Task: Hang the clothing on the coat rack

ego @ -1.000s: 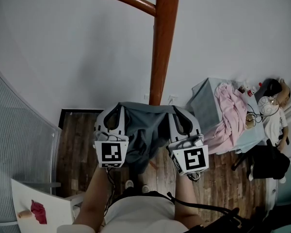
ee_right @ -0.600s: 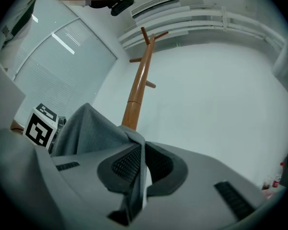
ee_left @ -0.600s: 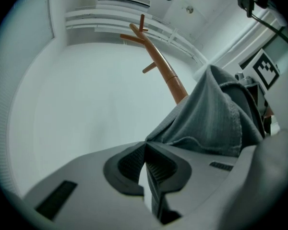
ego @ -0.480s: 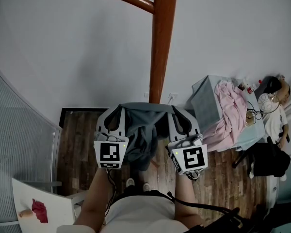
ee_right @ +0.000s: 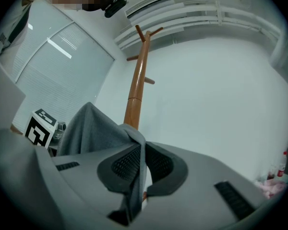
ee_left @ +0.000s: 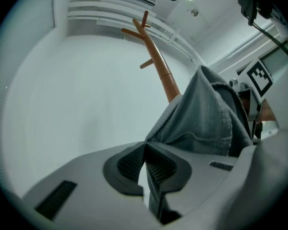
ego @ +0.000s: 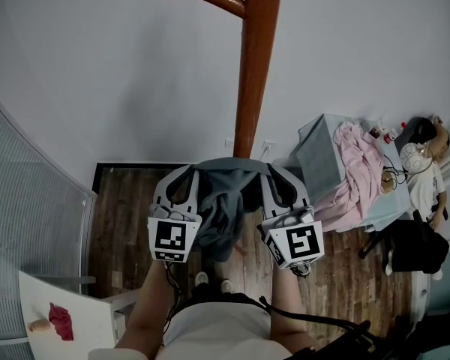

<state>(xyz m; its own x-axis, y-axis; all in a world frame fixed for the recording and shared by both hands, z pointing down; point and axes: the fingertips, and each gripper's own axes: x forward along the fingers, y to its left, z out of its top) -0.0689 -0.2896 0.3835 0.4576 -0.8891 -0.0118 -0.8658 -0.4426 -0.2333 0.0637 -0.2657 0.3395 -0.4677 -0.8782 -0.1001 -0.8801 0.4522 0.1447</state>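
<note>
Grey garment (ego: 223,208) held up betw. both grippers, in front of the coat rack (ego: 249,88), not touching it.
L gripper (ee_left: 145,152) was clamped on one edge of the cloth, ribbed dark pads pressed together w/ fabric coming out at the tips. R gripper (ee_right: 141,159) was likewise pinched on the other edge, a thin fold running down betw. its pads. Cloth looked soft, matte, slightly woven, sagging in loose folds betw. the two. Rack was a smooth, round, reddish-brown wood pole w/ angled pegs near the top, against a plain white wall. Dark plank floor (ego: 124,216) below; crumpled pink cloth (ego: 356,171) lay off to the right.
</note>
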